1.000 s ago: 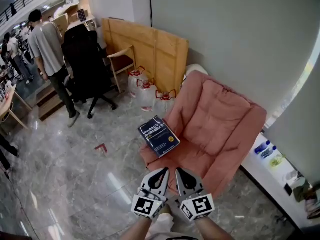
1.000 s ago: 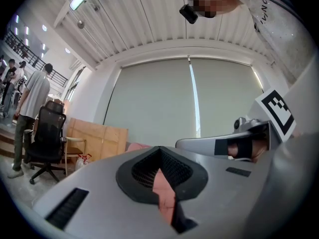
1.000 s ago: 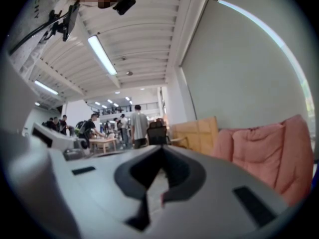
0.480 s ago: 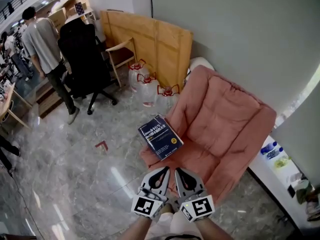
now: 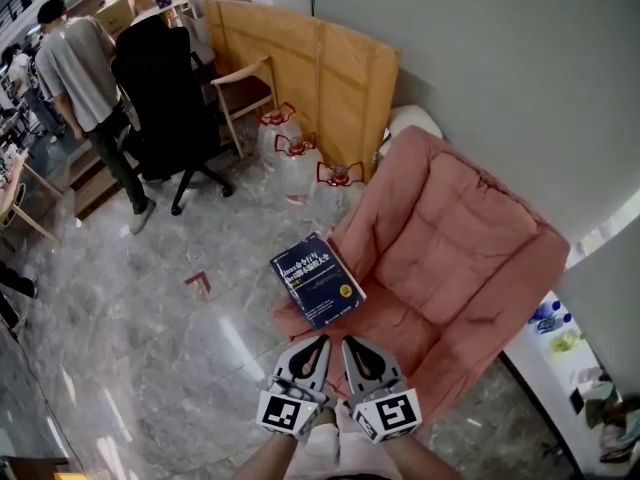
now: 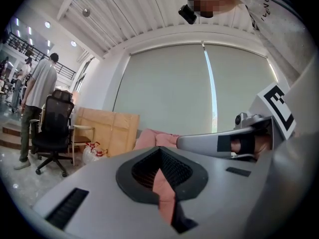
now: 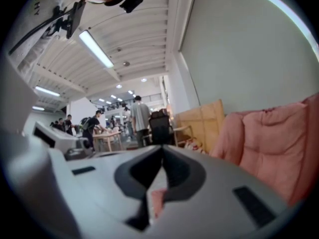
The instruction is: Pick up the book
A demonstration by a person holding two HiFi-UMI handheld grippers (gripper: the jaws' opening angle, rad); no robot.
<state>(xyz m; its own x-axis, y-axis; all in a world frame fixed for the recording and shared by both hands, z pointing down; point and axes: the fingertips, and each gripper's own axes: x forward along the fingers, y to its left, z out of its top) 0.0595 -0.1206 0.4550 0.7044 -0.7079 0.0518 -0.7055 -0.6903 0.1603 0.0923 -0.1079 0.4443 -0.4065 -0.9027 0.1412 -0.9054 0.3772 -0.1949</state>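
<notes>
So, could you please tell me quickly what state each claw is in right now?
Left claw: closed, holding nothing.
Right claw: closed, holding nothing.

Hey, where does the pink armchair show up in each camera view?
Head view: armchair at centre right.
Left gripper view: armchair small, at centre.
Right gripper view: armchair along the right edge.
Shared landmark: wooden board leaning on the wall, left of the armchair in every view.

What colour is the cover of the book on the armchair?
The book is dark blue with white lettering, clearest in the head view.
</notes>
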